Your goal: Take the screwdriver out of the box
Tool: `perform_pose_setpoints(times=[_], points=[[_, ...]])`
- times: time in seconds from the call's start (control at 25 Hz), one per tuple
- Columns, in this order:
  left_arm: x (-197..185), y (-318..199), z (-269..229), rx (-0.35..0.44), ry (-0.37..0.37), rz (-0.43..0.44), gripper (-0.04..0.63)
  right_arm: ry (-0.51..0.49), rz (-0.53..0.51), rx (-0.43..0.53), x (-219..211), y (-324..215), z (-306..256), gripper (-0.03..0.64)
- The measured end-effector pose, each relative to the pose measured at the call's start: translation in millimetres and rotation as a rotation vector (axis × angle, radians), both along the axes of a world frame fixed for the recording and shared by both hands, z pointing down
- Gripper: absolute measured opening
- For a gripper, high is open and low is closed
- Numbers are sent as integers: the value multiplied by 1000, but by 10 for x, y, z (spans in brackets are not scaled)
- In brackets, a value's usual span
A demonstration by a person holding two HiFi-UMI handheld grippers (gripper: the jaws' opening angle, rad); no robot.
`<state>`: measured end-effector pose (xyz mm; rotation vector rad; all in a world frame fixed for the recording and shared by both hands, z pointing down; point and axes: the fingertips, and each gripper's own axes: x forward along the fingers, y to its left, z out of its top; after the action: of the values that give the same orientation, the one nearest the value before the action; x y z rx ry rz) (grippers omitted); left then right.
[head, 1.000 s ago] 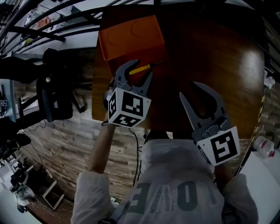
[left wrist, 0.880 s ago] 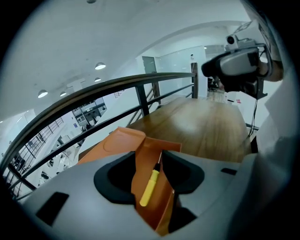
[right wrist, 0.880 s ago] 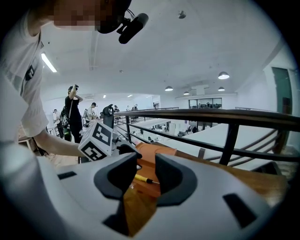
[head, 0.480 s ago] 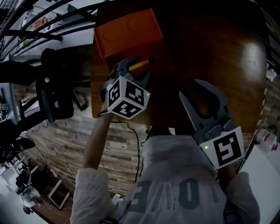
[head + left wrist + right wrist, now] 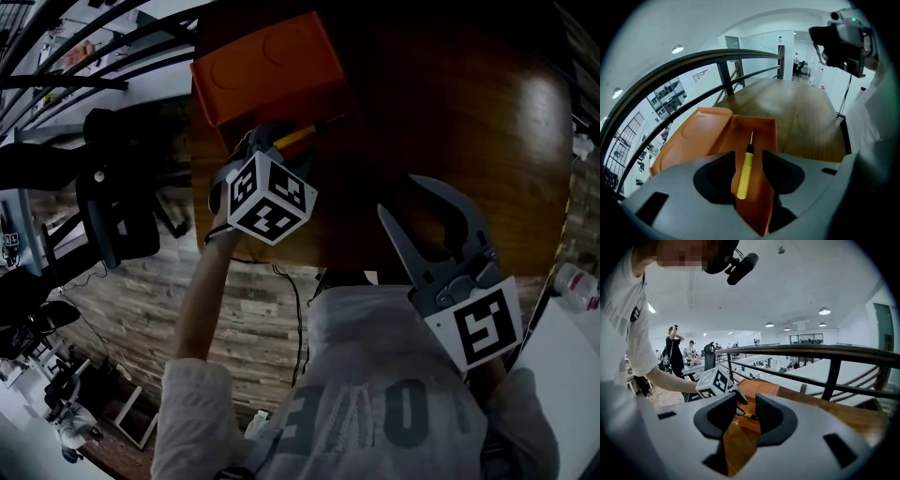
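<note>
Straddling the yellow-handled screwdriver (image 5: 745, 174), the left tool (image 5: 749, 164) has its jaws spread either side of the handle, not yet clamped. It lies in the open orange plastic box (image 5: 693, 136), far left on the wooden counter (image 5: 450, 103). Best to close squarely mid-handle, then lift straight up. The right tool (image 5: 746, 411) hovers near right, jaws apart and holding nothing.

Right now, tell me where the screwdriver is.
In the left gripper view the screwdriver lies in the orange box, between the left gripper's open jaws, at the table's far left corner.
</note>
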<state>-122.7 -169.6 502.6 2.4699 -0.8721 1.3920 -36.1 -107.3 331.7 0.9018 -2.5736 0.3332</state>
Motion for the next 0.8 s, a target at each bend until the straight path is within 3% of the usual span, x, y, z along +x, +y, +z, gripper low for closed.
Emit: perform_pose_setpoints(times=[0.8], points=[[-91, -52, 390, -139, -61, 53, 187, -45, -33, -66, -174, -1, 92, 121]])
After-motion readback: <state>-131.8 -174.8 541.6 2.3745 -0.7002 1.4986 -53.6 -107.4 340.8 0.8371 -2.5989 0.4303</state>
